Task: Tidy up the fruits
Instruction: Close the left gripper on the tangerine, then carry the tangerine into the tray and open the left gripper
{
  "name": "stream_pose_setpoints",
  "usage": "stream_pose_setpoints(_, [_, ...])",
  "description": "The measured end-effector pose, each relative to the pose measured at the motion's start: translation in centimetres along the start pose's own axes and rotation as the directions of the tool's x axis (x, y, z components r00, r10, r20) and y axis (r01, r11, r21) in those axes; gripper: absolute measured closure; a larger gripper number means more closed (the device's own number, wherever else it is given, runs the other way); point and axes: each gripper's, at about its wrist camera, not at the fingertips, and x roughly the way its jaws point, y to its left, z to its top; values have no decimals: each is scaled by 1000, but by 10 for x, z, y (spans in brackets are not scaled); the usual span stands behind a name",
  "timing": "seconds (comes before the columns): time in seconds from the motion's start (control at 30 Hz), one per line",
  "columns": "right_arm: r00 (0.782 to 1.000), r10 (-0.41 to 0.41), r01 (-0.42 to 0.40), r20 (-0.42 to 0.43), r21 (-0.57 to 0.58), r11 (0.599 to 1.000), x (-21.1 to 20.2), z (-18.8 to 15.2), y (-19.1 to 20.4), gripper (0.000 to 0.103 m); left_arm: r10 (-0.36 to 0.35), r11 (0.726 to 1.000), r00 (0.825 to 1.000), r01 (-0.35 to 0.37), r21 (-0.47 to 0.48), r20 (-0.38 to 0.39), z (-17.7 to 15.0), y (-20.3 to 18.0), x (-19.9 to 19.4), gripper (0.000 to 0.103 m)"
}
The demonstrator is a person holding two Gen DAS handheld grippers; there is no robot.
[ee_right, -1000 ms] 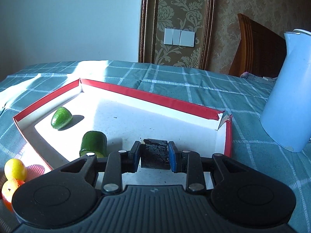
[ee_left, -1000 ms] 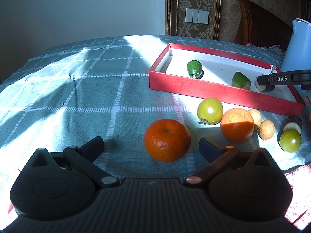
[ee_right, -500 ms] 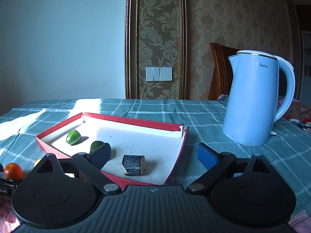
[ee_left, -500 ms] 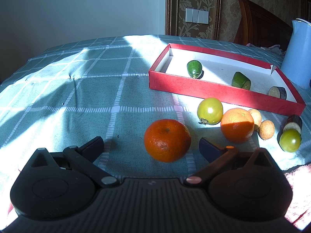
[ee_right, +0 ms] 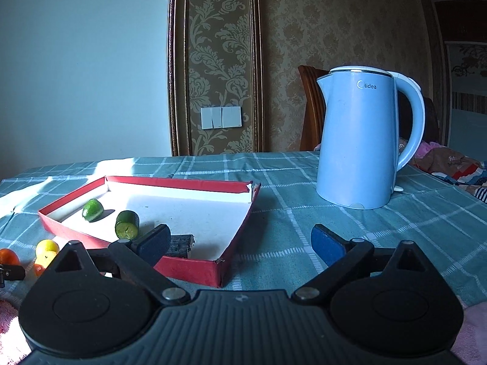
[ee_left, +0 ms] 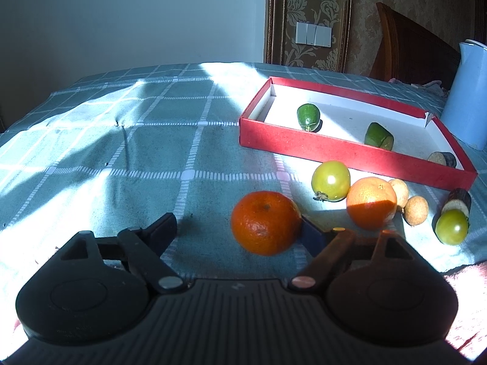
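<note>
A tangerine [ee_left: 266, 222] lies on the checked cloth between the closing jaws of my left gripper [ee_left: 237, 231]. The right pad meets its side and the left pad stands well apart from it. The red box [ee_left: 334, 149] holds a green fruit [ee_left: 308, 117], a cut green piece [ee_left: 379, 135] and a dark chunk [ee_left: 443, 159]. My right gripper [ee_right: 240, 243] hangs open just before the box's near corner [ee_right: 188, 269], still widening, with nothing between its pads. The dark chunk [ee_right: 179, 245] rests in the box behind its left finger.
Loose on the cloth beside the box are a green tomato [ee_left: 331, 180], an orange [ee_left: 372, 202], two longans [ee_left: 415, 210], another green tomato [ee_left: 452, 226] and a dark cut piece [ee_left: 458, 199]. A blue kettle [ee_right: 359, 140] stands right of the box, with a chair behind it.
My right gripper let go of the dark chunk in the box, opened wide and drew back out of the left wrist view. My left gripper's jaws narrowed around the tangerine.
</note>
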Motion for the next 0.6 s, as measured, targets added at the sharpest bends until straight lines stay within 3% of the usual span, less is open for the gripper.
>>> stream_pose_setpoints(0.07, [1000,-6,6,-5,3,1000,0,-1,-2,3,-10,1000,1000,10,3,6,-1,-1,-2,27])
stream_pose_setpoints(0.13, [1000,-4,4,2,11,1000,-1,-1,-3,3,-30,999,999,30,20,16,-3,-5,-6,43])
stream_pose_setpoints(0.27, [1000,-11,11,-1,1,1000,-1,-1,-2,4,-38,997,999,36,67,22,-4,-17,-8,60])
stream_pose_setpoints(0.6, [999,-31,31,8,-2,1000,-1,-1,-2,3,-34,998,999,33,61,19,-3,-18,-10,62])
